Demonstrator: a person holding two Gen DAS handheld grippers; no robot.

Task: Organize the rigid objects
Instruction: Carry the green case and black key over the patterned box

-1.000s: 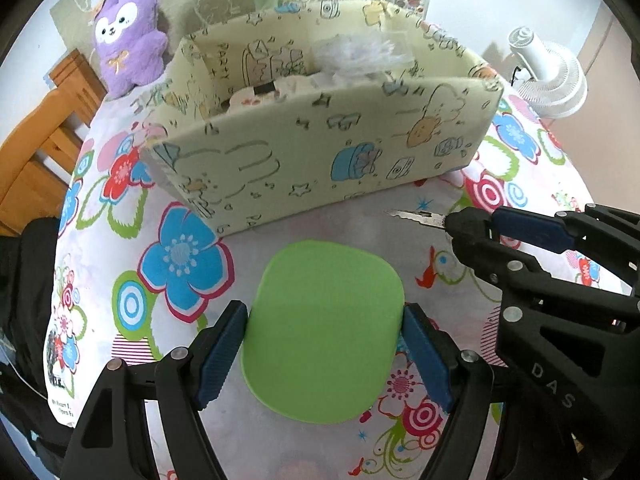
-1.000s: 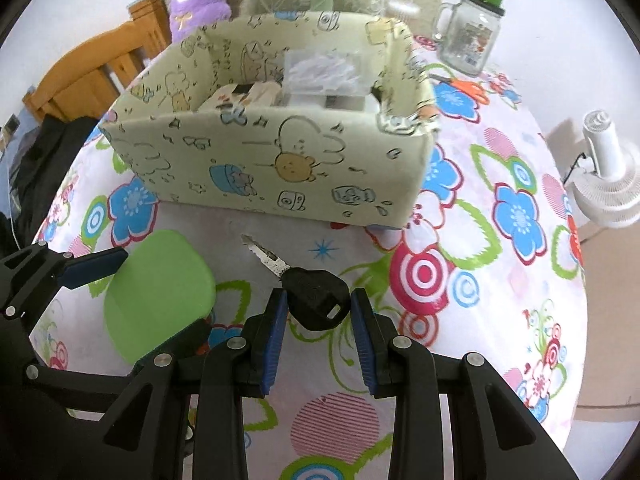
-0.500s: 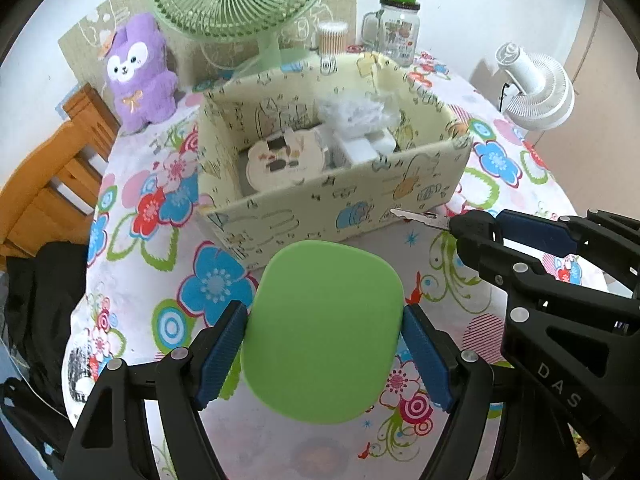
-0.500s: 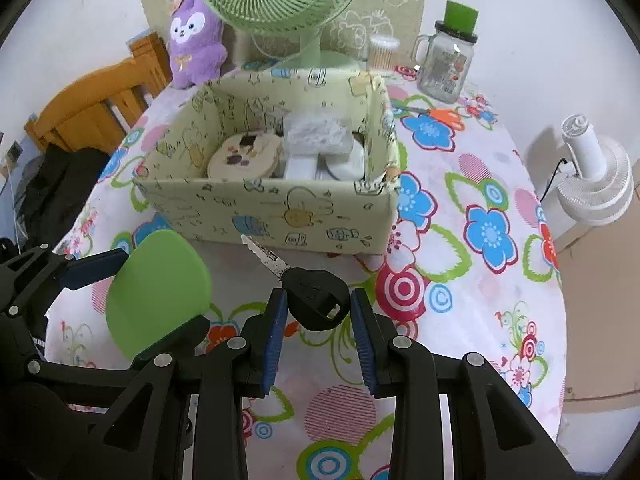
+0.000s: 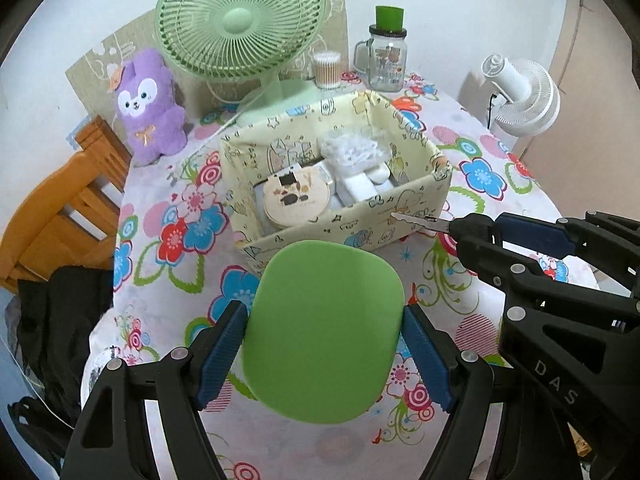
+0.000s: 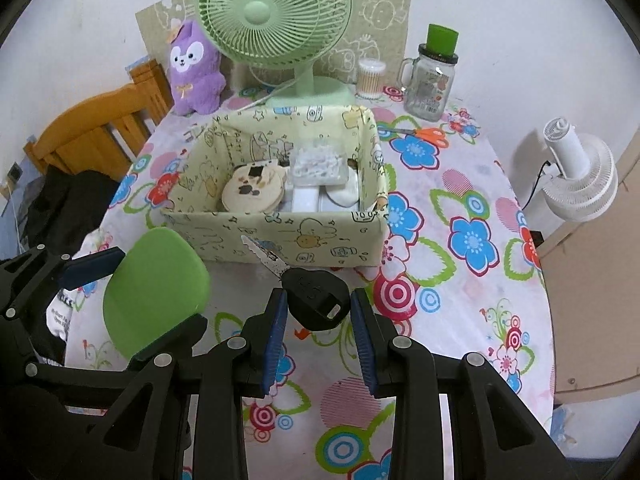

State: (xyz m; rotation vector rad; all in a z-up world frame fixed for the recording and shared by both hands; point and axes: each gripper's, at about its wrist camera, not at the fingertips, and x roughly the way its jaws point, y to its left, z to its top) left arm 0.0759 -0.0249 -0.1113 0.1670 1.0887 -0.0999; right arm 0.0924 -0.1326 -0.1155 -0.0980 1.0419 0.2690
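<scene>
Key [image 6: 308, 286] and green pad [image 5: 322, 330] held above the table, in front of the fabric box [image 6: 280, 236]

Right gripper [image 6: 318, 322] clamps the key's black head, blade pointing at the box's front wall; left gripper [image 5: 324, 356] squeezes the flat green pad between its blue pads. Inside the box lie a round bear-face tin [image 6: 254, 190] and white items. Green fan [image 6: 274, 12], purple plush [image 6: 196, 72] and glass jar [image 6: 430, 80] stand behind on the floral tablecloth [image 6: 460, 280]

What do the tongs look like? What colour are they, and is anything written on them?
Both tongs are chunky black plastic frames with silver screws. The left tongs and the right tongs each have two fingers faced with ridged dark blue pads. White letters "DAS" are printed on the side of the right tongs. No cables or sleeves show.
</scene>
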